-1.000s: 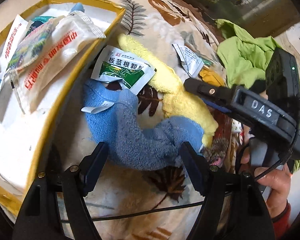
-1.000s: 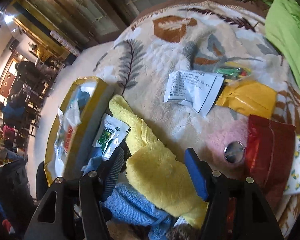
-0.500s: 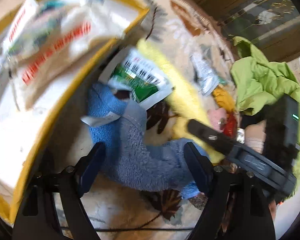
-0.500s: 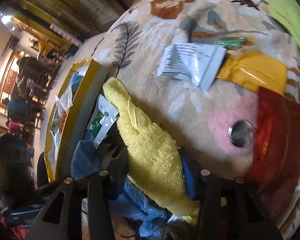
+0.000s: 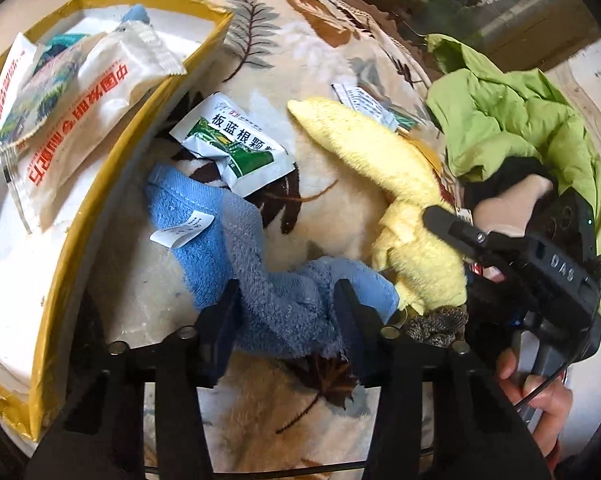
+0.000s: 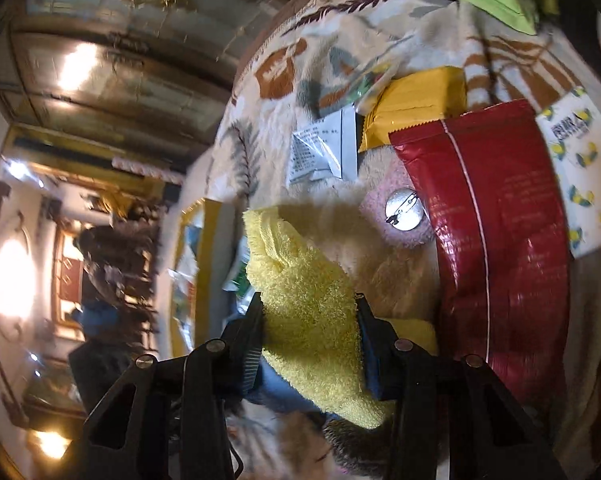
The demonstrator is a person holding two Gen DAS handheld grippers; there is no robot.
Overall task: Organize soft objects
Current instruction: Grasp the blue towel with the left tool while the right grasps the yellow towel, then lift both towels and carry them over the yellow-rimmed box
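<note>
The left hand-held gripper [image 5: 286, 312] had its jaws pinched onto the bunched near end of the blue towel [image 5: 236, 248], which lay on the leaf-print blanket [image 5: 312, 32] just beside the yellow-rimmed box [image 5: 100, 184]. The right hand-held gripper [image 6: 308, 332] was clamped on the yellow towel [image 6: 300, 300], whose far end stretched away across the blanket toward a green jacket [image 5: 512, 120] at the far right edge. Both towels were thick terry, fluffy and limp; they looked light and would likely sag and trail from any single pinch, so a hold on a gathered fold, as here, seemed safer than on a thin hem. The blue one carried a small white care label [image 5: 182, 230] near its far end, and its free length seemed likely to drag over the blanket when lifted. A green-and-white sachet [image 5: 236, 148] rested touching the blue towel's far edge and could be swept along. The other packets were crinkly, flat and slick: a white sachet [image 6: 324, 148], a yellow packet [image 6: 416, 104], a glossy red pouch [image 6: 496, 216] and a patterned white pack [image 6: 580, 168], with a round metal badge [image 6: 405, 209] on a pink patch beside the pouch. The box held more plastic bags [image 5: 72, 96], stiff-edged and smooth. A hand [image 5: 540, 396] gripped the right tool's handle.
</note>
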